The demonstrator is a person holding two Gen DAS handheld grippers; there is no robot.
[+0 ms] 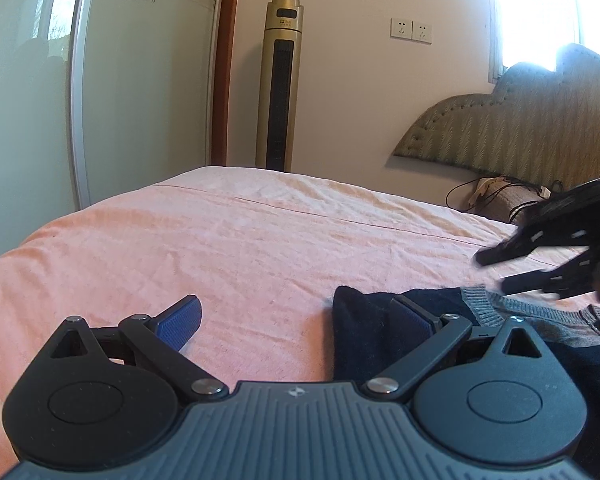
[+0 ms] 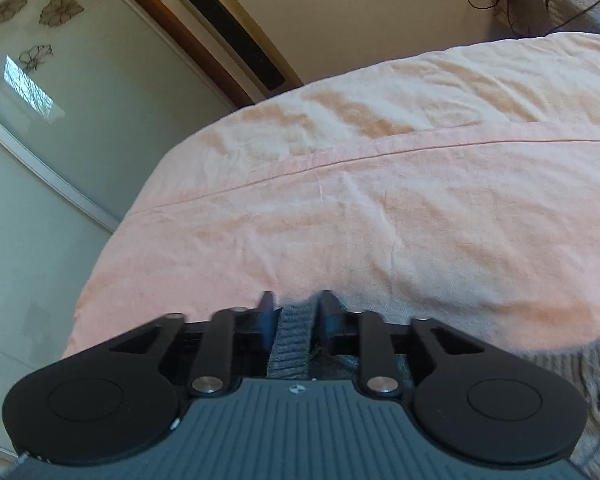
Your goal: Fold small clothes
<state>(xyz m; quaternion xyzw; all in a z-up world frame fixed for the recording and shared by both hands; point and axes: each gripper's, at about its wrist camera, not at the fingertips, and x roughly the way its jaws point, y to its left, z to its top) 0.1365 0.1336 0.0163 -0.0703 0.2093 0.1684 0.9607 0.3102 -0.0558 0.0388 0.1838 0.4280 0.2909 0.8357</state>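
A small navy and grey knit garment [image 1: 380, 332] lies on the pink bed sheet [image 1: 240, 240] at the lower right of the left wrist view. My left gripper [image 1: 300, 320] is open, its right finger over the garment's dark edge and its left finger over bare sheet. My right gripper [image 2: 296, 312] is shut on a grey ribbed strip of the garment [image 2: 292, 340], held above the sheet [image 2: 380, 200]. The right gripper also shows in the left wrist view [image 1: 540, 256], blurred, above the garment's grey part [image 1: 532, 312].
A gold tower heater [image 1: 280, 84] stands by the wall beyond the bed's far edge. A padded headboard [image 1: 520, 120] and a grey pillow with cables [image 1: 500, 196] are at the right. A glass sliding door [image 1: 32, 80] is at the left.
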